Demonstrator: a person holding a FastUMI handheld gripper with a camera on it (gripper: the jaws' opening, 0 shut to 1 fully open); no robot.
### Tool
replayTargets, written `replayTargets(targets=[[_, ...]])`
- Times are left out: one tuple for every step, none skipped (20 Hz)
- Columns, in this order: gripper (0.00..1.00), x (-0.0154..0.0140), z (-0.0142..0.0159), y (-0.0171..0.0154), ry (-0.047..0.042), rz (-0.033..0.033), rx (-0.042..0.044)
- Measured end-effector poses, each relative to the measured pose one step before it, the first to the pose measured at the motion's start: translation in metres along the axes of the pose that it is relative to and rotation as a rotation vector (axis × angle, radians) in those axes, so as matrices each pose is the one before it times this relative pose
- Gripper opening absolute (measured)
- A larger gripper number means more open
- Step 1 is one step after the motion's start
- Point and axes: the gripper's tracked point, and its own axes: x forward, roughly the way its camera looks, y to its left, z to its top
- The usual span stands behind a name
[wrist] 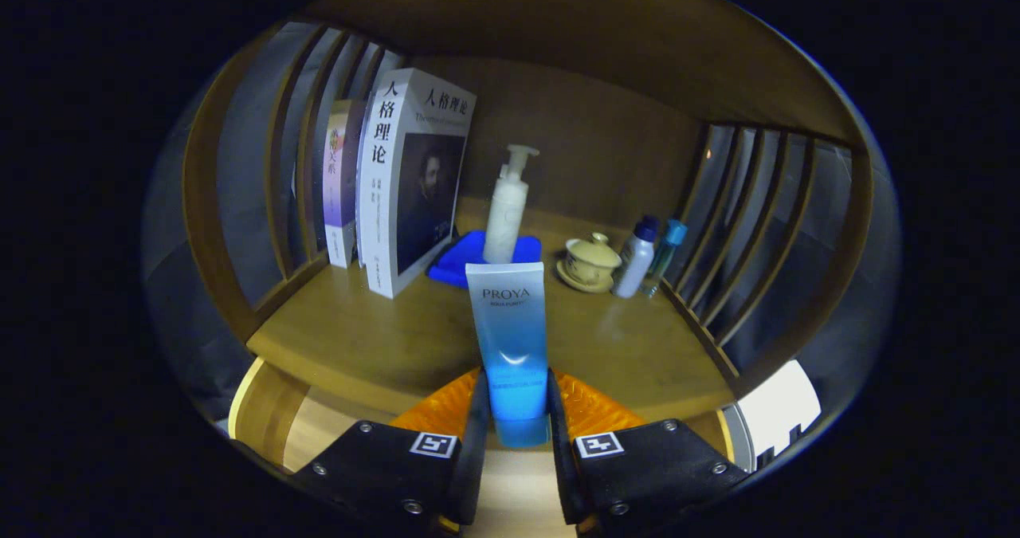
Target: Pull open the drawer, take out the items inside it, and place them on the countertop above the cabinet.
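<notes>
Two fingers of my gripper (511,410) are clamped on the lower end of the blue tube (510,339), one on each side, and I am carrying it upright with its flat crimped end up. Taking the tube as my landmark: it hangs over the near edge of the tabletop (382,339), the wooden surface above the cabinet, and I cannot tell whether its bottom cap is touching anything yet.

Directly beyond the tube stands a white pump bottle (507,211) on a folded blue cloth (458,259). Beyond and to the tube's left lean two books (406,179) against the slatted side of the shelf. Beyond and to its right sit a lidded cream cup on a saucer (590,263) and two small bottles (641,255) close together.

What worries me from here is the release. I judge the tube is tall and narrow on a small cap, so if I open the fingers while it is tilted or not yet seated, it will likely topple. If I carry it too far forward, it could knock the pump bottle, which looks just as tippy. Drifting right risks clipping the cup or the small bottles. Setting it down too near the edge could let it fall back toward the drawer. The clear wood just left and right of the tube looks like the safest spot.
</notes>
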Motion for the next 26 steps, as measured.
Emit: replayTargets(targets=[[0.4,0.00579,0.00089,-0.00055,-0.01397,0.00579,-0.0024],[0.4,0.00751,-0.00022,-0.00018,-0.00446,0.00709,-0.00612],[0.4,0.00548,0.0,-0.0026,0.00126,-0.00287,-0.00259],[0.4,0.00647,-0.00126,-0.00426,0.00271,-0.0055,0.0039],[0.4,0.00588,-0.00155,-0.00234,0.00848,0.00091,0.01266],[0.4,0.00596,-0.00248,-0.00114,0.01525,0.00378,0.0174],[0.4,0.006,-0.00162,-0.0012,0.01296,0.00775,0.0183],[0.4,0.00586,-0.00072,-0.00184,0.01009,0.00434,0.01955],[0.4,0.00352,-0.0014,-0.00104,0.01133,0.00592,0.0129],[0.4,0.0057,-0.00177,-0.00151,0.00697,0.00385,0.00504],[0.41,0.00235,-0.00195,-0.00137,0.0084,0.00217,-0.00144],[0.41,0.00314,-0.002,-0.00087,0.00135,0.00274,-0.00507],[0.42,0.00285,0.00138,-0.00137,0.00349,-0.00266,-0.00072],[0.42,0.00207,-0.00076,-0.00044,0.00282,0.00054,0.00324],[0.43,0.00237,-0.00018,-0.00022,0.0039,-0.00099,0.00936],[0.43,0.00164,-0.00129,-0.00036,0.00454,0.00258,0.00829],[0.43,0.00171,-0.0015,0.00054,0.00647,0.00752,0.00585],[0.44,0.00326,-0.00405,0.00139,0.01194,0.00956,0.00449],[0.45,0.00146,-0.00571,0.00249,0.01843,0.00983,-0.00089],[0.45,-0.0006,0.00414,0.00018,-0.01968,-0.00051,0.00886],[0.46,0.00247,0.0013,0.00137,-0.01234,0.00716,0.01519],[0.48,-0.0012,0.00376,0.00174,-0.0116,0.00652,0.01165],[0.48,-0.00316,0.00272,0.0014,-0.01366,0.01004,0.01027],[0.53,-0.00268,0.00203,-0.00041,-0.01444,0.00214,0.01124],[0.58,-0.00872,0.00593,0.00128,-0.02355,0.00638,0.01576],[0.69,-0.00683,0.0038,0.00292,-0.02801,0.01133,0.02852]])
